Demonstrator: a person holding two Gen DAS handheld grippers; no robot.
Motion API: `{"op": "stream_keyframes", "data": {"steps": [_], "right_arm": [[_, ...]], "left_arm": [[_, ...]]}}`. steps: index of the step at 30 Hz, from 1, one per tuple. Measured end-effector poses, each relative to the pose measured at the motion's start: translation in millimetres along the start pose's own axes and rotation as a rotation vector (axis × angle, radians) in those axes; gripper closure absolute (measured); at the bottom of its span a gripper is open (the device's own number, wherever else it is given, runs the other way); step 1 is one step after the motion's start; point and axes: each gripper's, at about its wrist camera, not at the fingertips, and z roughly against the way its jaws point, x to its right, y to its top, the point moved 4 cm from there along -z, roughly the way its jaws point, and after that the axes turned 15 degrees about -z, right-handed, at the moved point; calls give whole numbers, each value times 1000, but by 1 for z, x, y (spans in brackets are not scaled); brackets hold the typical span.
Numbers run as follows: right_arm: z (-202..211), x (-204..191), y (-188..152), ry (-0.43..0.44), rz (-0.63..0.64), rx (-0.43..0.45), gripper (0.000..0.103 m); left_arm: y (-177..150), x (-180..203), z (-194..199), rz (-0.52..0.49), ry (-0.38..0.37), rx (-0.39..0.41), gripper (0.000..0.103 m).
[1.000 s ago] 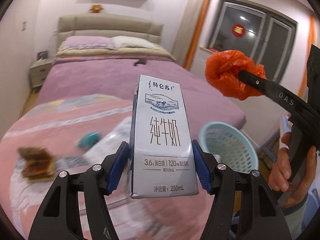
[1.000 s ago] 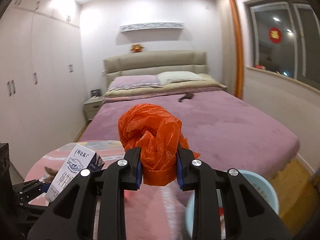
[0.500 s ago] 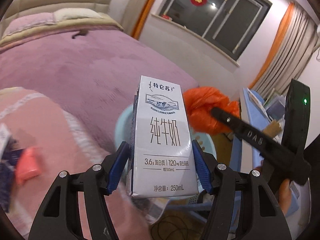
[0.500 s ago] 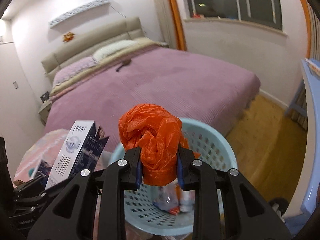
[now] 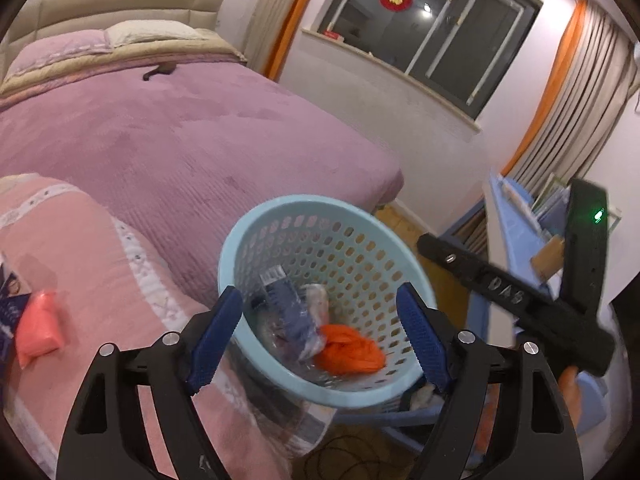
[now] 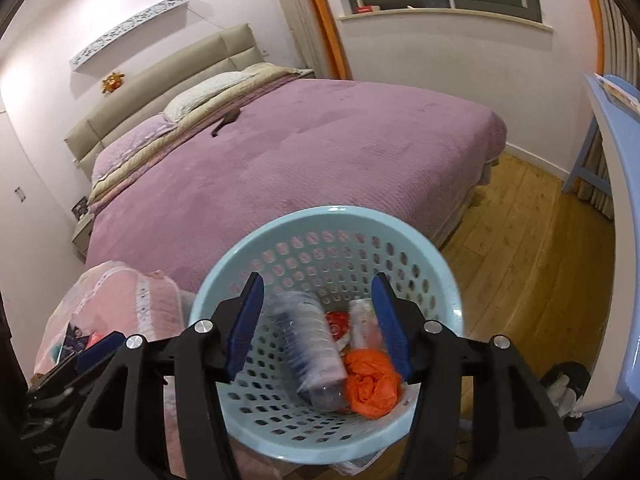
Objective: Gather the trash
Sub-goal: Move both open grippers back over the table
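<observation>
A light blue perforated basket [image 5: 256, 236] [image 6: 224, 292] sits beside the pink-covered surface. Inside lie the milk carton [image 5: 286, 312] [image 6: 312, 352], blurred as it falls, and the crumpled orange plastic bag [image 5: 348, 350] [image 6: 370, 386], with other trash. My left gripper [image 5: 320, 340] is open and empty above the basket. My right gripper [image 6: 318, 318] is open and empty above it too; its body shows in the left wrist view [image 5: 512, 300].
A pink packet [image 5: 38, 328] and a dark blue box [image 5: 8, 300] lie on the pink quilted cover [image 5: 92, 264]. A purple bed [image 6: 320, 152] stands behind. A blue table [image 6: 624, 216] and wooden floor [image 6: 532, 236] are at the right.
Both grippers moved over the basket and opened. The milk carton and the orange bag left the jaws and dropped into the basket.
</observation>
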Motion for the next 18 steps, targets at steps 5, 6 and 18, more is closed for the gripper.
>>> {"op": "stream_keyframes", "data": {"steps": [5, 6, 18], "right_arm": [[19, -30, -13, 53, 55, 13, 50], [24, -38, -16, 66, 70, 20, 50], [61, -133, -64, 250, 230, 29, 50]], "left_arm": [[3, -3, 38, 20, 12, 74, 27], [2, -5, 50, 21, 23, 92, 27], [-32, -53, 184, 52, 281, 226, 27]]}}
